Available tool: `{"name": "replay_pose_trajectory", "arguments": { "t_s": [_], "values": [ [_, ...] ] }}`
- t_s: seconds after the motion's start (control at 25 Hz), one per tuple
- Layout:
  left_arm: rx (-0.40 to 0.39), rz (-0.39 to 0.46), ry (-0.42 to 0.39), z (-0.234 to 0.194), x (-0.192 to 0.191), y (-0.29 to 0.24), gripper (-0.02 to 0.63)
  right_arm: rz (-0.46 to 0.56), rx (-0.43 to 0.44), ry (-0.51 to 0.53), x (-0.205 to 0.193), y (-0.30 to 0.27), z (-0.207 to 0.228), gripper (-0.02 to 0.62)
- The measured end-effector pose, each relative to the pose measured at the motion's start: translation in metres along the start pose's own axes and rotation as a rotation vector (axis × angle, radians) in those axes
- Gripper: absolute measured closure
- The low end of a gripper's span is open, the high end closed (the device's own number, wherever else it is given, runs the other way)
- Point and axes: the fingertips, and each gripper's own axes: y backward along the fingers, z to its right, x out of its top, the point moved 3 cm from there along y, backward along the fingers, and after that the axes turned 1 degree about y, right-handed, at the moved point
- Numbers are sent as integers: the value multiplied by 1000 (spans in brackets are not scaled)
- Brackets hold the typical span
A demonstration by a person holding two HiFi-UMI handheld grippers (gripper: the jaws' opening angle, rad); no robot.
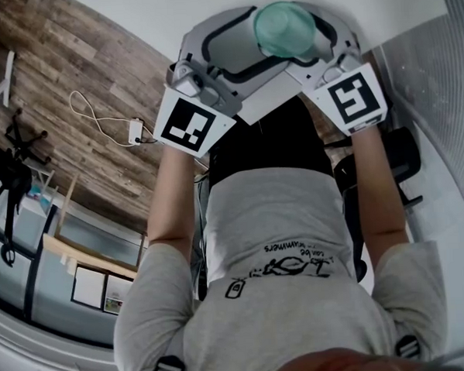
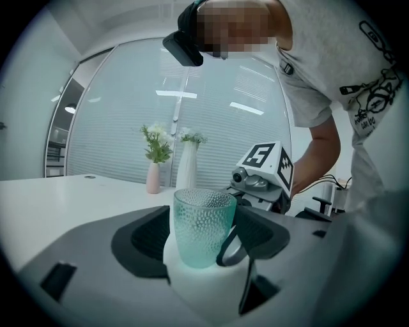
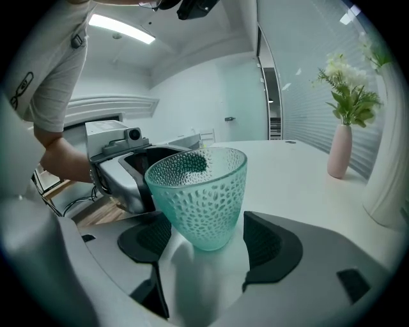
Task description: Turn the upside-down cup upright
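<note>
A teal dimpled glass cup (image 1: 284,29) stands upright, mouth up, on the white table (image 1: 169,13) near its front edge. It sits between the two grippers, which face each other. In the left gripper view the cup (image 2: 203,227) stands between the jaws of my left gripper (image 2: 203,258), with a small gap at each pad. The right gripper's marker cube (image 2: 263,163) shows just beyond it. In the right gripper view the cup (image 3: 199,195) rests on the table between the spread jaws of my right gripper (image 3: 206,249), touching neither pad. The left gripper's body (image 3: 124,169) lies behind it.
A pink vase (image 2: 153,178) and a tall white vase (image 2: 186,167), both with flowers, stand farther back on the table. The table's front edge runs just under the grippers. Wooden floor (image 1: 72,88) with a cable and socket (image 1: 136,131) lies below, and an office chair (image 1: 401,156) is at the right.
</note>
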Motion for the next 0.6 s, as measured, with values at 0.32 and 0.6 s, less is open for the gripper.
{"name": "replay_pose_trajectory", "arguments": {
  "t_s": [0.32, 0.6],
  "values": [
    [13, -26, 36, 7, 1, 7, 279, -21, 3, 4, 0, 19, 0, 249],
    [35, -44, 36, 13, 16, 23, 279, -15, -20, -15, 8, 51, -1, 249]
  ]
}}
